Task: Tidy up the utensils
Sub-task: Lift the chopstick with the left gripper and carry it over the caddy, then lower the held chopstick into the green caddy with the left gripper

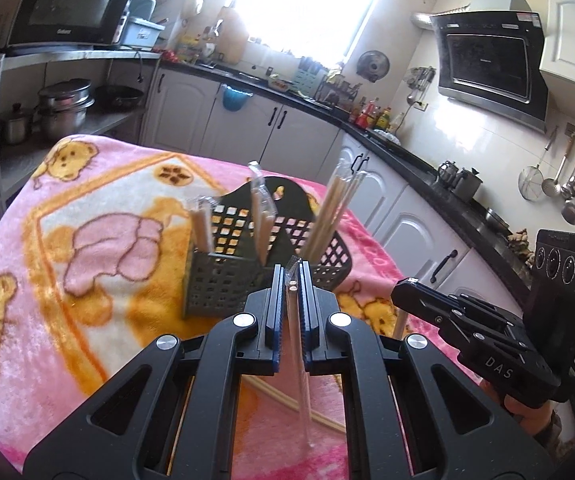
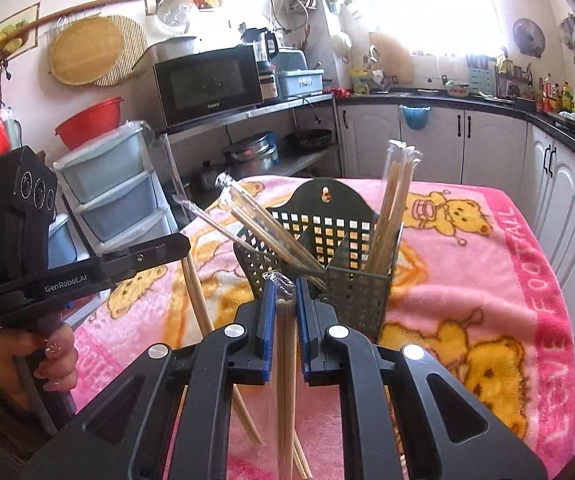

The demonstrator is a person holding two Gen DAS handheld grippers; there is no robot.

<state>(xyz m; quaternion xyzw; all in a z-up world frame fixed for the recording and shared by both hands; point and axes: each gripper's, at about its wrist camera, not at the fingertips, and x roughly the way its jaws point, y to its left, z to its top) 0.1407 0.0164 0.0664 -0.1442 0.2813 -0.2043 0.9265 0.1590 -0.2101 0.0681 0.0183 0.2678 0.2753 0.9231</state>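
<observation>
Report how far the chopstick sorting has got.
Done: several wrapped pairs already stand in the black holder. In hand: the left gripper and the right gripper each clamp one wrapped pair. Left: both held pairs, plus loose chopsticks on the pink blanket.

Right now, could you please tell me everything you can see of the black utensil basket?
The basket is dark perforated plastic with square holes, a tall arched back with a hanging hole, and a divider making compartments. It stands upright on the pink blanket. Wrapped chopsticks lean in its compartments, some upright, some slanting out to one side. Neither gripper touches it; each sits just before it, holding a wrapped pair.
</observation>
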